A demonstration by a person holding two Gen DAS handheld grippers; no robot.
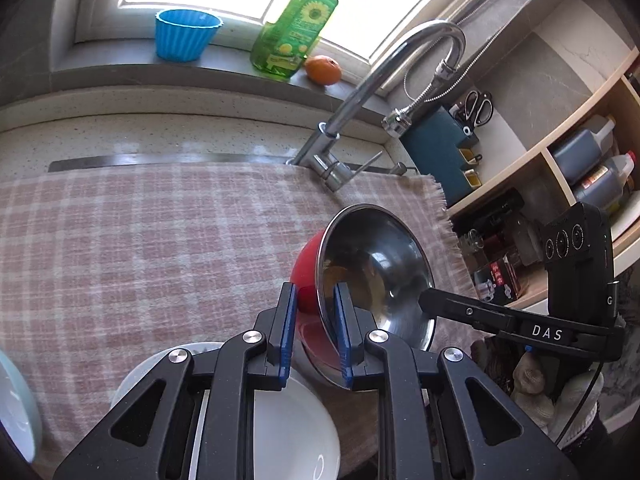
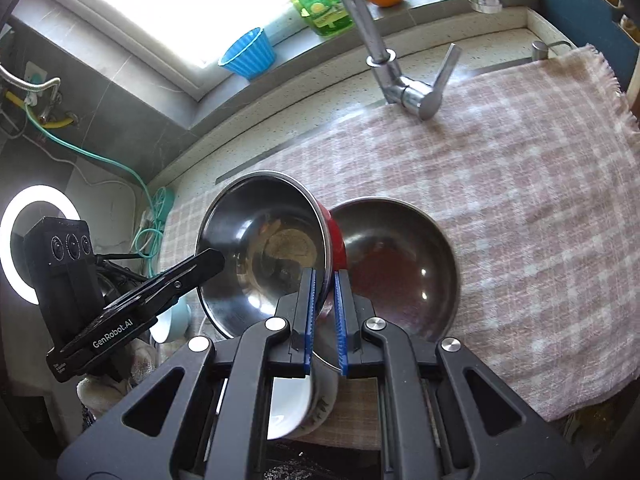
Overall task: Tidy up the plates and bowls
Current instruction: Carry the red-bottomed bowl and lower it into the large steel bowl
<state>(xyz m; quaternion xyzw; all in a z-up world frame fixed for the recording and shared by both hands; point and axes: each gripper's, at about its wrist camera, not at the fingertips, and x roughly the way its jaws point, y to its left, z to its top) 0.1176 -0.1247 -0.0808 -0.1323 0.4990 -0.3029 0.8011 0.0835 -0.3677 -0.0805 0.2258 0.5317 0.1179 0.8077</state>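
A steel bowl with a red outside (image 1: 376, 272) is held tilted on edge above the checked cloth (image 1: 140, 248). My left gripper (image 1: 316, 336) is shut on its rim, one blue pad on each side. My right gripper (image 2: 325, 320) is shut on the opposite rim of the same bowl (image 2: 264, 248). A second steel bowl (image 2: 400, 268) lies on the cloth right behind it. A white bowl (image 1: 296, 428) sits below my left gripper and shows under my right one (image 2: 288, 408). A pale blue bowl (image 1: 16, 404) is at the left edge.
A chrome tap (image 1: 360, 104) stands at the back of the cloth. On the sill are a blue cup (image 1: 186, 34), an oil bottle (image 1: 294, 24) and an orange (image 1: 323, 69). Shelves with bottles (image 1: 592, 164) are to the right. A ring light (image 2: 36, 244) glows at left.
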